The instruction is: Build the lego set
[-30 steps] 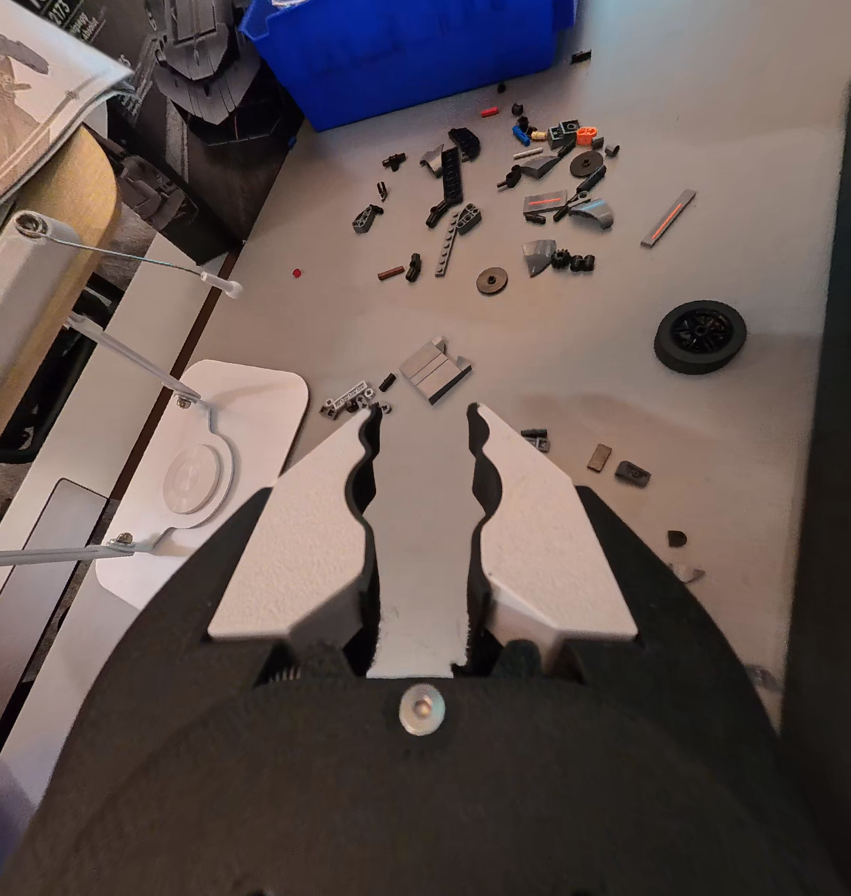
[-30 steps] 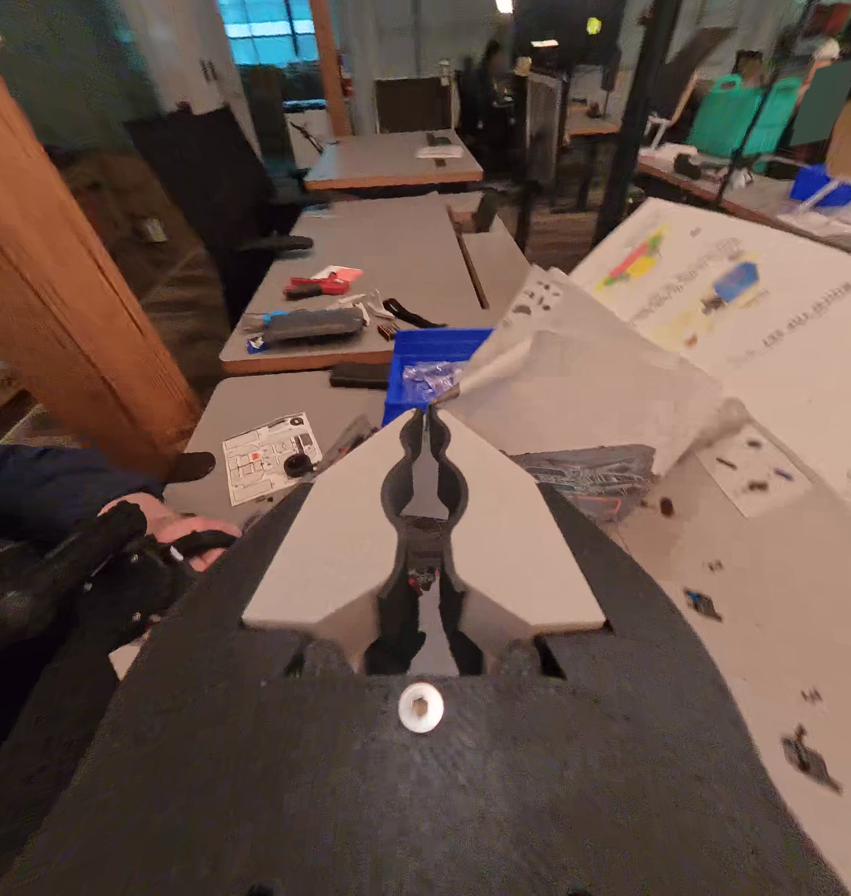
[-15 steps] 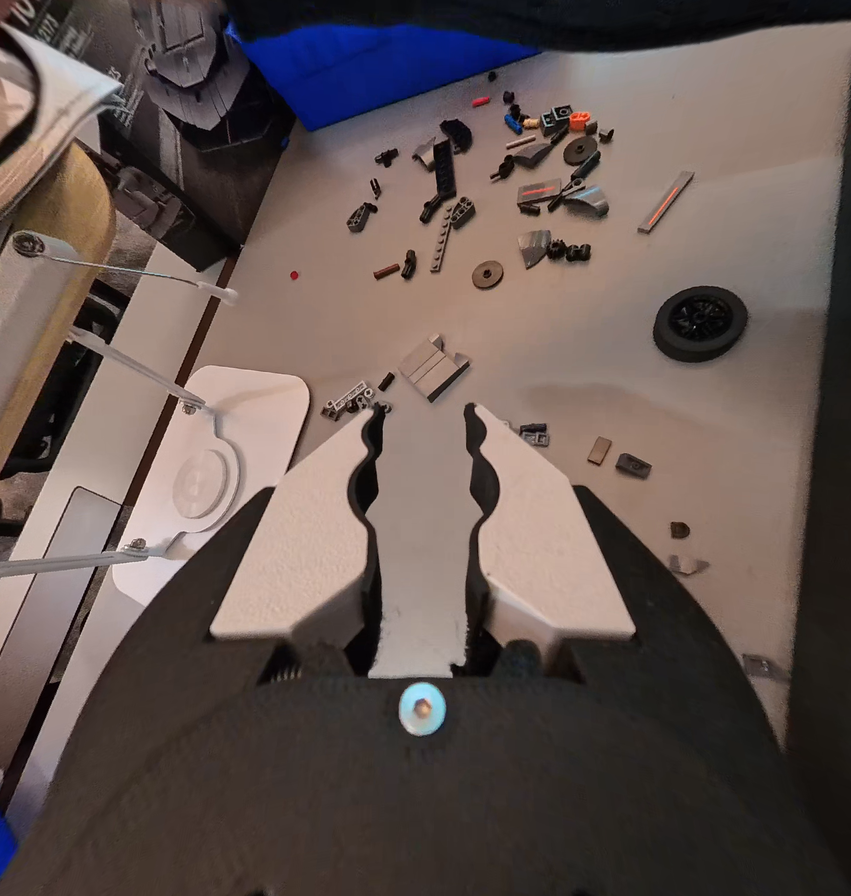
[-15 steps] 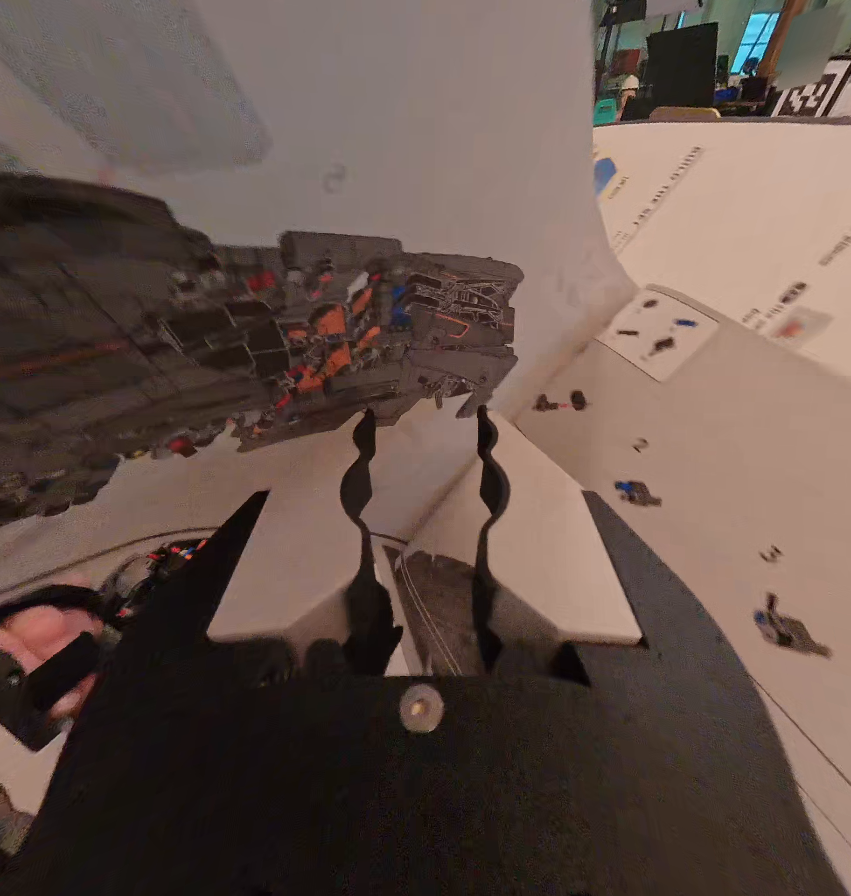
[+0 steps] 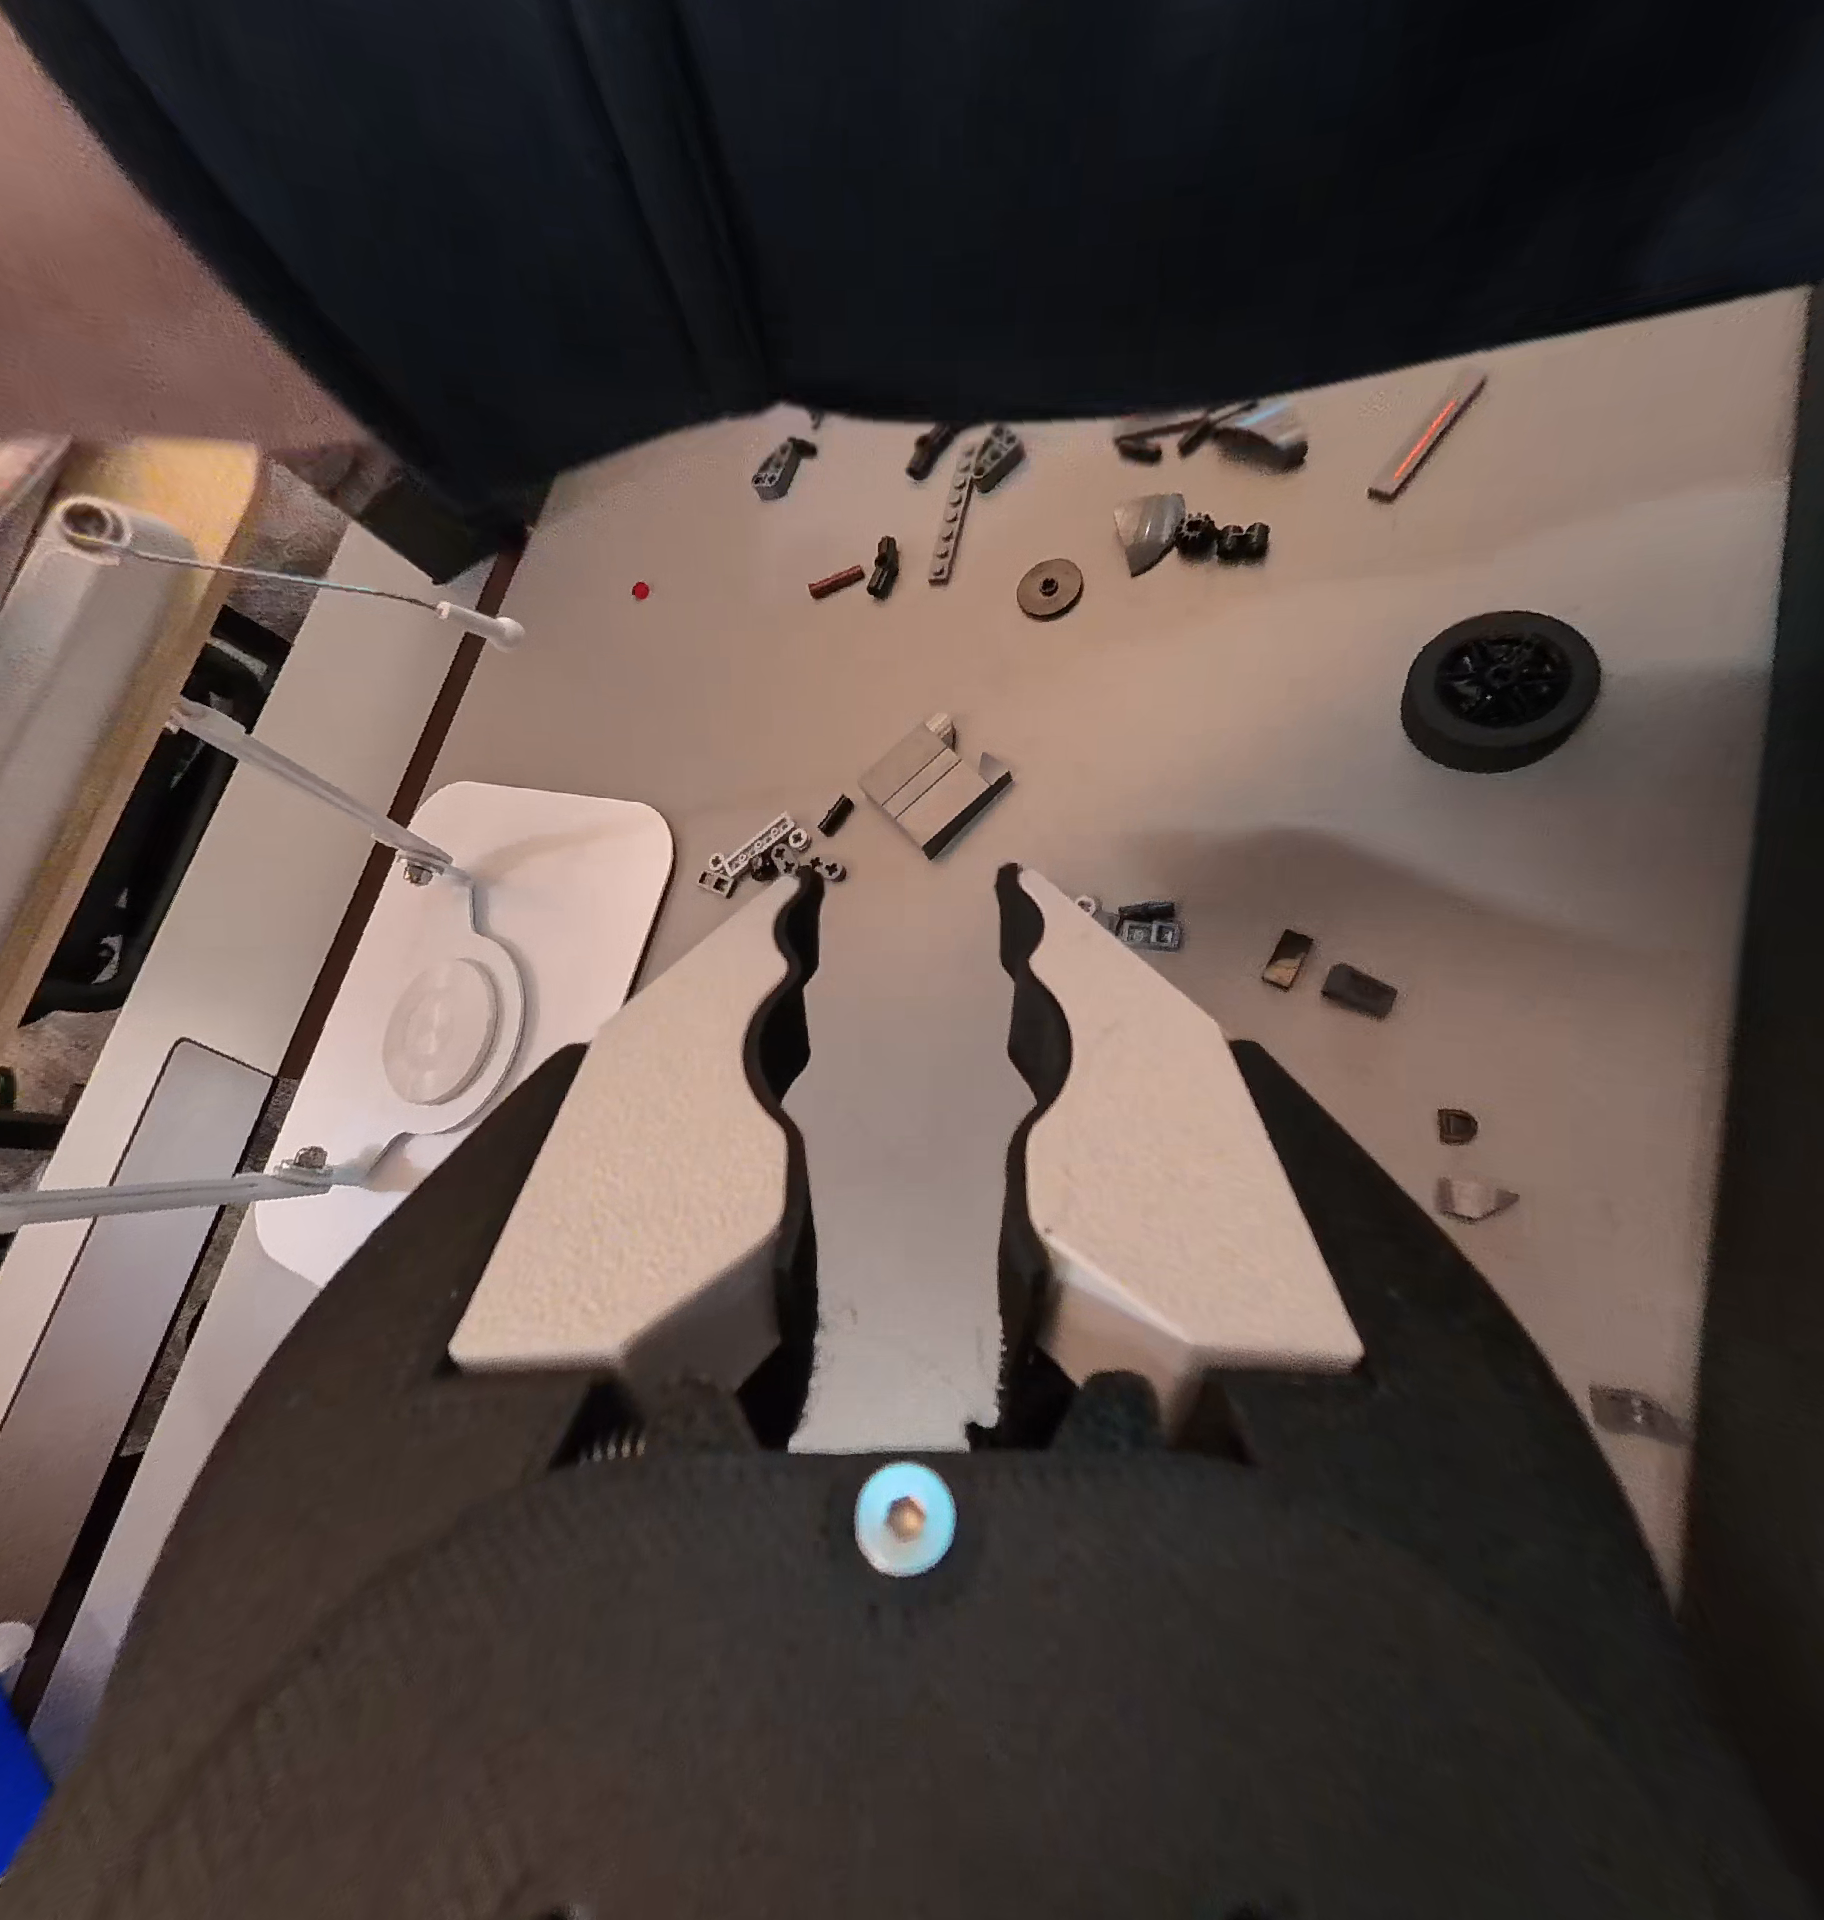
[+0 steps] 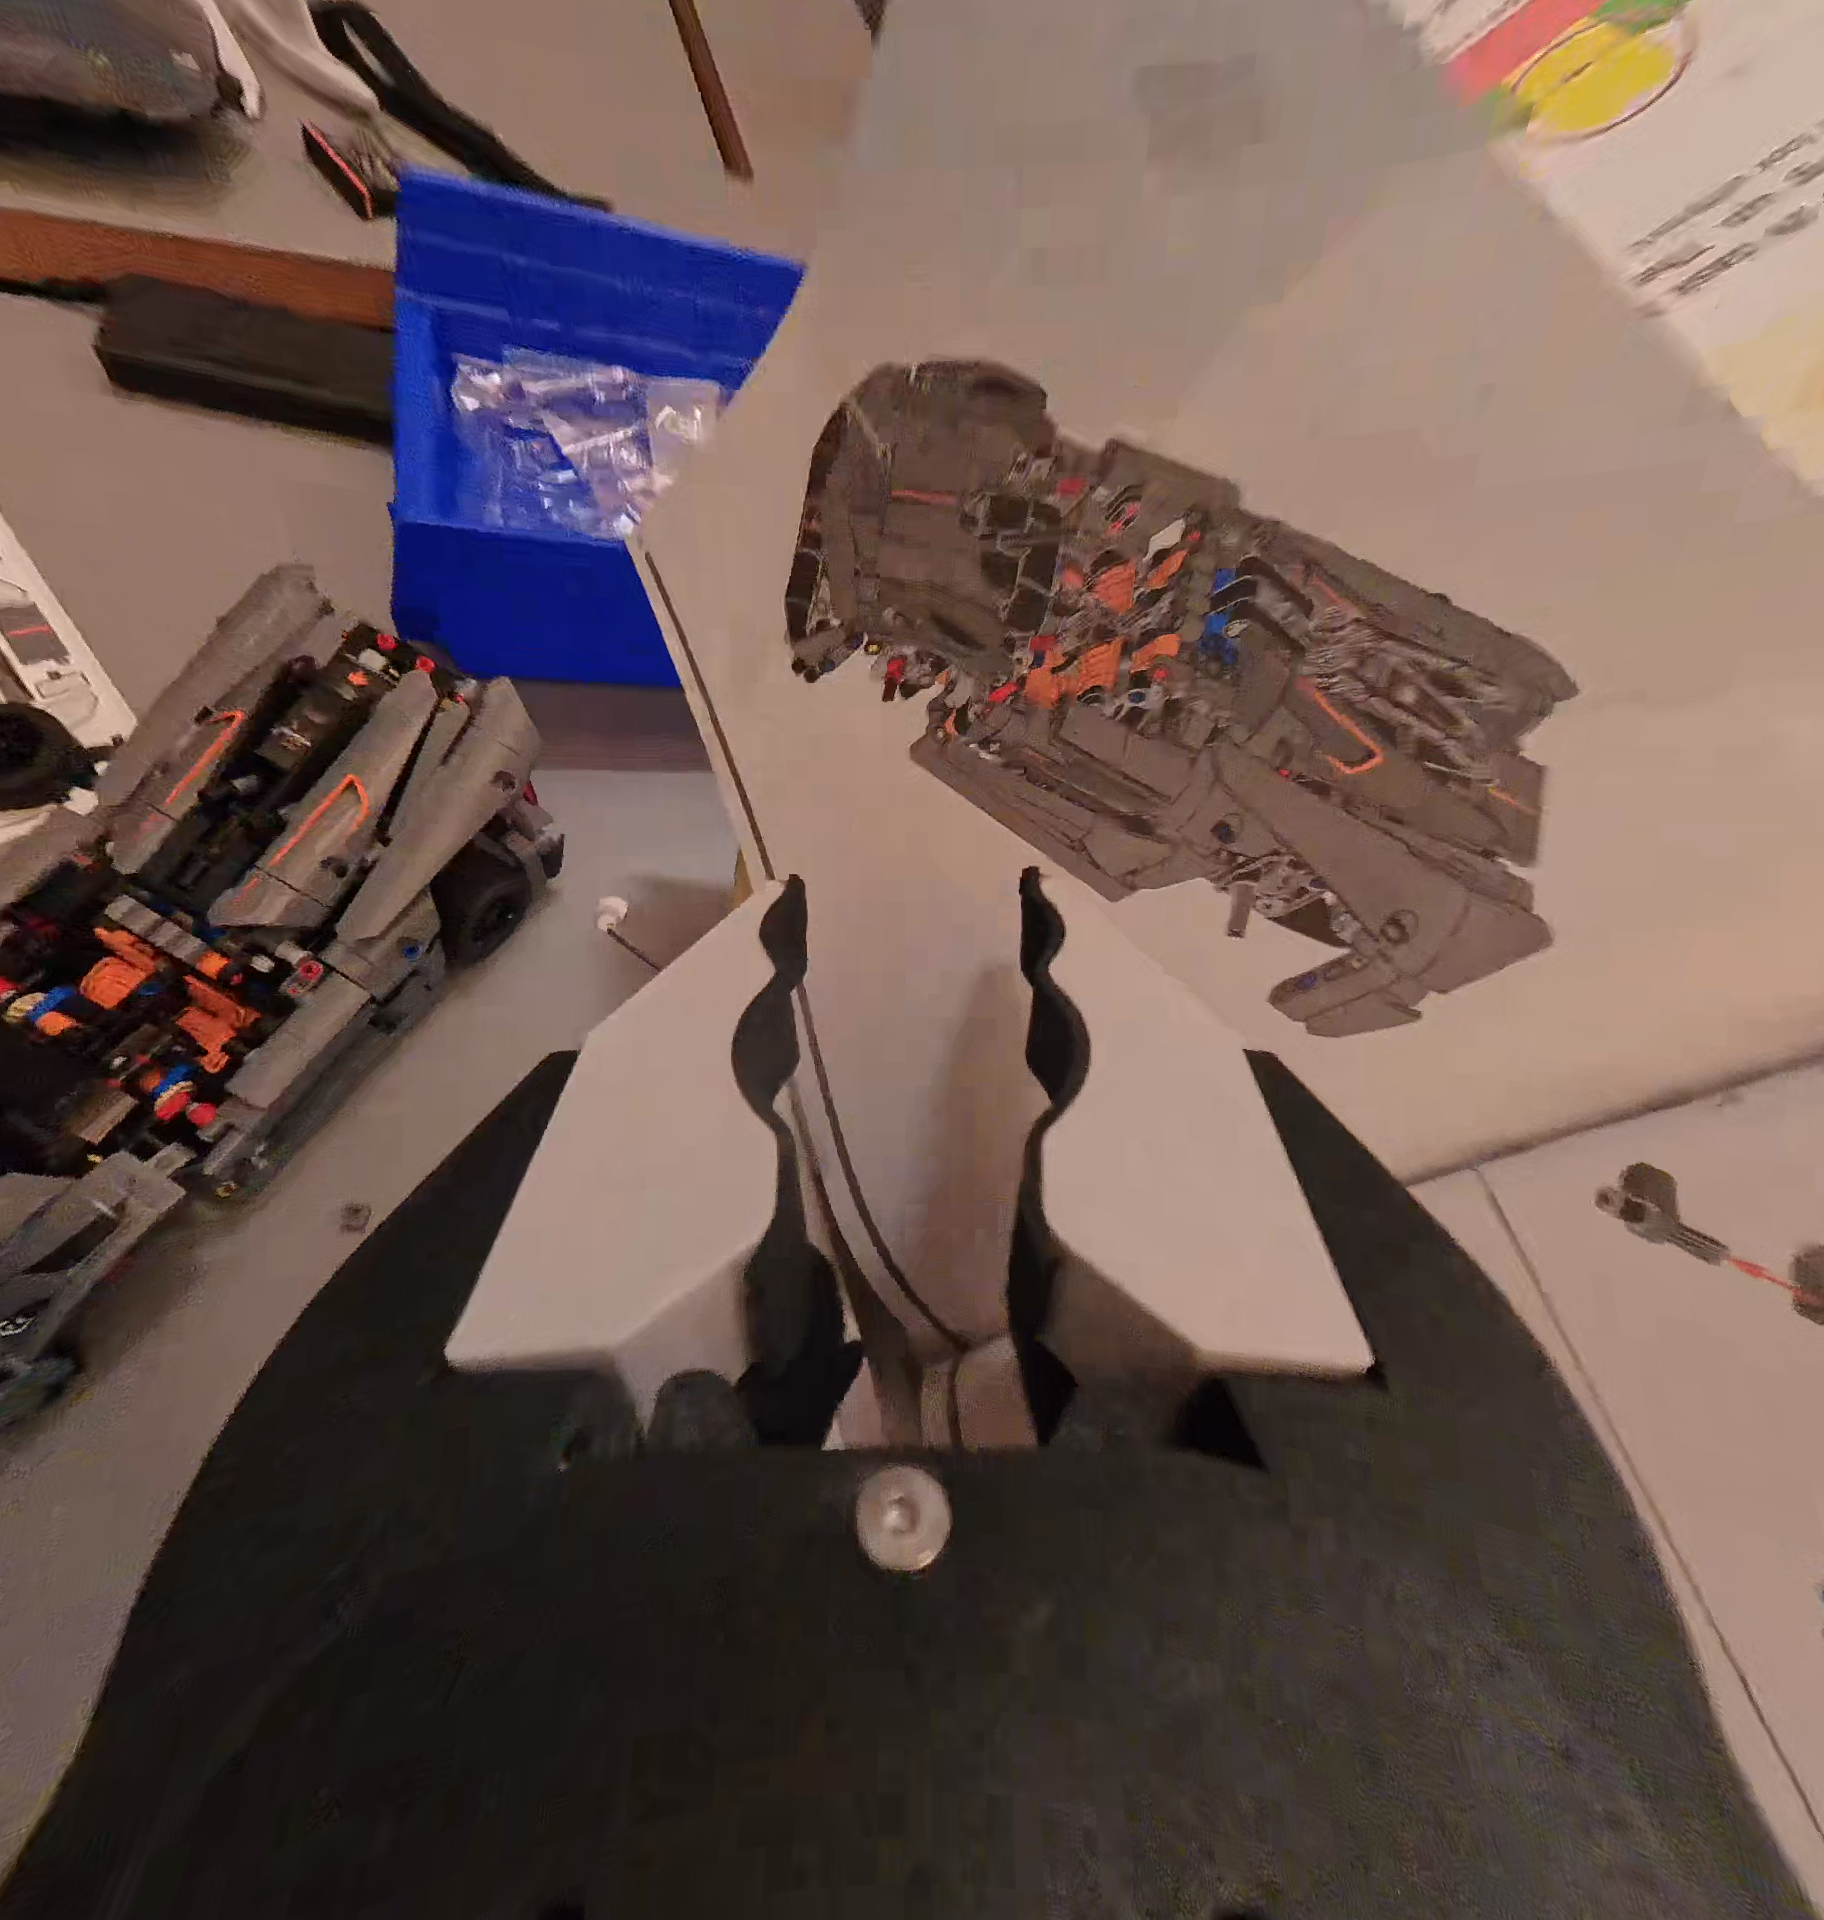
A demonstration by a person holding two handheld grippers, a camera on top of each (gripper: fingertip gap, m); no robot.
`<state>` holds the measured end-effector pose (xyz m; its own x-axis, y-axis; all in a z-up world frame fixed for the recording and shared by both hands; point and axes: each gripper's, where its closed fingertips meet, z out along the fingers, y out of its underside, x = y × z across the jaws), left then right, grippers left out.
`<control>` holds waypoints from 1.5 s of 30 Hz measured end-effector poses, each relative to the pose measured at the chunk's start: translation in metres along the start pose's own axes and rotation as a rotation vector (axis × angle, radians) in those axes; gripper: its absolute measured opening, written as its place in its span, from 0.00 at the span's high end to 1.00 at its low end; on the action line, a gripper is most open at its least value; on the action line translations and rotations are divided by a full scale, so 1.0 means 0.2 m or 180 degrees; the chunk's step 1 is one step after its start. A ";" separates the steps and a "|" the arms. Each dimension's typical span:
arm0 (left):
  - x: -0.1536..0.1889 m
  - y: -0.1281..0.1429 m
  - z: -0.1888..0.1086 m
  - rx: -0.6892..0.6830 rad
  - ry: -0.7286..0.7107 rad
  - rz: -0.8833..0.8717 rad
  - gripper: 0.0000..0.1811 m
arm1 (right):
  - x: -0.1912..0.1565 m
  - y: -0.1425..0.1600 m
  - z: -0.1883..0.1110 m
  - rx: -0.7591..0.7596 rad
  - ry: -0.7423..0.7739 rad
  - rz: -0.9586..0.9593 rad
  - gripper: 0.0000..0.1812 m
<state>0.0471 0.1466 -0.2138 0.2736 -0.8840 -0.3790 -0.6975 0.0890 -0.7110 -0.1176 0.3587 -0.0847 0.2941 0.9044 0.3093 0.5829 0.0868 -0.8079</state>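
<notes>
— Grey tabletop [image 5: 1251,748] fills the left wrist view, with loose pieces scattered over it. What's nearest the left gripper [image 5: 903,883]?

— Its 2 fingers are spread wide with bare table between them, holding nothing. Just past the left fingertip lies a small cluster of pale grey pins and connectors [image 5: 768,857]. Just beyond the gap sits a grey stepped slope assembly [image 5: 934,790]. Beside the right finger there's a small dark plate [image 5: 1152,925], then 2 dark tiles [image 5: 1334,971] farther right.

— And off to the left?

— A white stand base [image 5: 544,935] with thin metal rods running to it, at the table's edge.

— Farther out?

— A black wheel [image 5: 1500,686] to the right, a dark round dish piece [image 5: 1050,590], a long grey studded plate [image 5: 955,530], a tiny red stud [image 5: 640,590] and a grey strip with an orange line [image 5: 1427,434]. Beyond those, a dark blue sleeve [image 5: 991,187] covers the top of the view.

— What about the right gripper [image 6: 908,894]?

— Also spread apart, gripping nothing. The instruction booklet's [image 6: 1251,364] page edge runs down between the fingers; I can't tell whether it touches either one. The open page shows a grey and orange vehicle picture.

— Where's the model itself?

— The partly built grey, black and orange Lego car [image 6: 233,883] lies on the table left of the gripper. Behind it stands a blue bin [image 6: 575,312] holding clear bags of parts [image 6: 575,447]. A sticker sheet [image 6: 25,665] with another black wheel on it sits at the far left.
</notes>
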 end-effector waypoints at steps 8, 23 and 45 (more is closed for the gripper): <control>0.00 0.01 0.00 -0.0042 -0.0008 0.0029 0.82 | 0.50 0.14 -0.50 0.0222 0.1008 0.0215 0.68; 0.01 0.07 0.06 -0.0162 0.0048 -0.0004 0.82 | 0.91 0.71 -0.82 -0.0196 0.1395 0.0710 0.59; -0.16 0.05 -0.04 0.0027 -0.0296 -0.0364 0.80 | 0.16 0.62 -1.12 -0.0939 0.0894 -0.0388 0.70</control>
<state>0.0265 0.1711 -0.2038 0.4113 -0.8424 -0.3482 -0.6527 -0.0055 -0.7576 0.1338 0.3053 -0.0637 0.3808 0.7423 0.5513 0.8060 0.0257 -0.5914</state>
